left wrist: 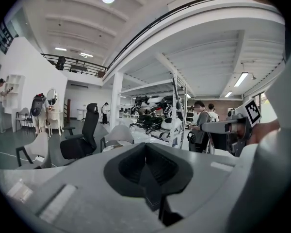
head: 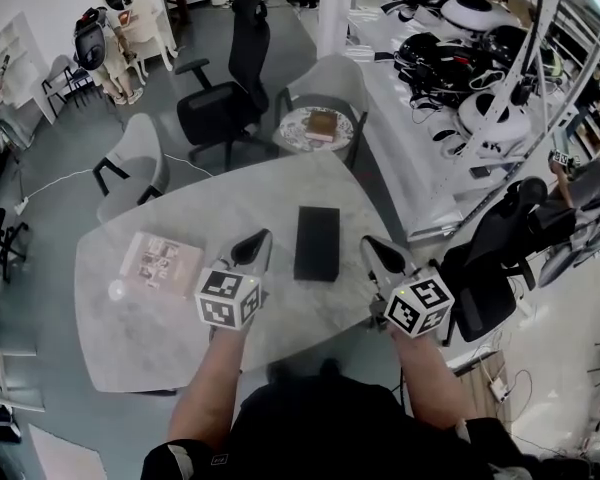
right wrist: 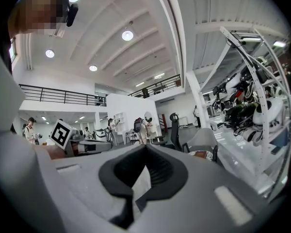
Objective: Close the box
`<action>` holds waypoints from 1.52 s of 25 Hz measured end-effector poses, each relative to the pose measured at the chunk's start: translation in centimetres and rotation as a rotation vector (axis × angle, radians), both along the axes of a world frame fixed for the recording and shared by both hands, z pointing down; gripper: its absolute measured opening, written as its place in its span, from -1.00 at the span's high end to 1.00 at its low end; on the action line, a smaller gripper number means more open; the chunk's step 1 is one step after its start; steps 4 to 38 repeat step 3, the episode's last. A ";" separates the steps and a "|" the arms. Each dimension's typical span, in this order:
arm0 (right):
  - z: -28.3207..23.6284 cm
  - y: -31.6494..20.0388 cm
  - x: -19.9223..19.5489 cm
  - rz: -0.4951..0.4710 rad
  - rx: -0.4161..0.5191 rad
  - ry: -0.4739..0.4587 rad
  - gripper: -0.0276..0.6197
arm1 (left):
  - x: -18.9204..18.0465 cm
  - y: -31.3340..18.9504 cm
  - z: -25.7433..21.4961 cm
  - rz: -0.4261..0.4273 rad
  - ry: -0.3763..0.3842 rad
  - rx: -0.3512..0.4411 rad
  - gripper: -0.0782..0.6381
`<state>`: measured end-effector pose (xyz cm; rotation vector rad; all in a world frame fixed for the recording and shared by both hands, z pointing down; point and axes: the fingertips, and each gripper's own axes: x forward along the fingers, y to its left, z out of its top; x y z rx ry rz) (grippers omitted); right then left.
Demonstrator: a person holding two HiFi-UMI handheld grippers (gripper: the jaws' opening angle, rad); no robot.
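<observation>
Black box [head: 317,243] flat on the table [head: 195,216], between left gripper [head: 261,237] and right gripper [head: 371,244], both clenched empty (lid seemingly down already). Press evenly along the lid's edges with closed tips; avoid shoving it sideways.

A pale booklet [head: 163,260] lies on the grey table [head: 140,338]; a black office chair [head: 225,88] stands beyond.
</observation>
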<state>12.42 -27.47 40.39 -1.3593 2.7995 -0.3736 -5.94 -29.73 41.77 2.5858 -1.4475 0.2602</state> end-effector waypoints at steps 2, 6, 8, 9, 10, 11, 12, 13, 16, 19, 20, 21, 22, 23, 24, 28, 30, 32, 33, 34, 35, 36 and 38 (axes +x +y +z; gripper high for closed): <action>0.1 -0.1 0.2 0.003 -0.002 -0.005 0.91 | 0.1 -0.1 0.2 0.003 -0.002 -0.002 0.75; 0.1 -0.2 0.2 0.005 -0.003 -0.007 0.91 | 0.2 -0.1 0.2 0.004 -0.002 -0.002 0.75; 0.1 -0.2 0.2 0.005 -0.003 -0.007 0.91 | 0.2 -0.1 0.2 0.004 -0.002 -0.002 0.75; 0.1 -0.2 0.2 0.005 -0.003 -0.007 0.91 | 0.2 -0.1 0.2 0.004 -0.002 -0.002 0.75; 0.1 -0.2 0.2 0.005 -0.003 -0.007 0.91 | 0.2 -0.1 0.2 0.004 -0.002 -0.002 0.75; 0.1 -0.2 0.2 0.005 -0.003 -0.007 0.91 | 0.2 -0.1 0.2 0.004 -0.002 -0.002 0.75; 0.1 -0.2 0.2 0.005 -0.003 -0.007 0.91 | 0.2 -0.1 0.2 0.004 -0.002 -0.002 0.75; 0.1 -0.2 0.2 0.005 -0.003 -0.007 0.91 | 0.2 -0.1 0.2 0.004 -0.002 -0.002 0.75; 0.1 -0.2 0.2 0.005 -0.003 -0.007 0.91 | 0.2 -0.1 0.2 0.004 -0.002 -0.002 0.75; 0.1 -0.2 0.2 0.005 -0.003 -0.007 0.91 | 0.2 -0.1 0.2 0.004 -0.002 -0.002 0.75; 0.1 -0.2 0.2 0.005 -0.003 -0.007 0.91 | 0.2 -0.1 0.2 0.004 -0.002 -0.002 0.75; 0.1 -0.2 0.2 0.005 -0.003 -0.007 0.91 | 0.2 -0.1 0.2 0.004 -0.002 -0.002 0.75; 0.1 -0.2 0.2 0.005 -0.003 -0.007 0.91 | 0.2 -0.1 0.2 0.004 -0.002 -0.002 0.75; 0.1 -0.2 0.2 0.005 -0.003 -0.007 0.91 | 0.2 -0.1 0.2 0.004 -0.002 -0.002 0.75; 0.1 -0.2 0.2 0.005 -0.003 -0.007 0.91 | 0.2 -0.1 0.2 0.004 -0.002 -0.002 0.75; 0.1 -0.2 0.2 0.005 -0.003 -0.007 0.91 | 0.2 -0.1 0.2 0.004 -0.002 -0.002 0.75; 0.1 -0.2 0.2 0.005 -0.003 -0.007 0.91 | 0.2 -0.1 0.2 0.004 -0.002 -0.002 0.75; 0.1 -0.2 0.2 0.005 -0.003 -0.007 0.91 | 0.2 -0.1 0.2 0.004 -0.002 -0.002 0.75; 0.1 -0.2 0.2 0.005 -0.003 -0.007 0.91 | 0.2 -0.1 0.2 0.004 -0.002 -0.002 0.75; 0.1 -0.2 0.2 0.005 -0.003 -0.007 0.91 | 0.2 -0.1 0.2 0.004 -0.002 -0.002 0.75; 0.1 -0.2 0.2 0.005 -0.003 -0.007 0.91 | 0.2 -0.1 0.2 0.004 -0.002 -0.002 0.75; 0.1 -0.2 0.2 0.005 -0.003 -0.007 0.91 | 0.2 -0.1 0.2 0.004 -0.002 -0.002 0.75; 0.1 -0.2 0.2 0.005 -0.003 -0.007 0.91 | 0.2 -0.1 0.2 0.004 -0.002 -0.002 0.75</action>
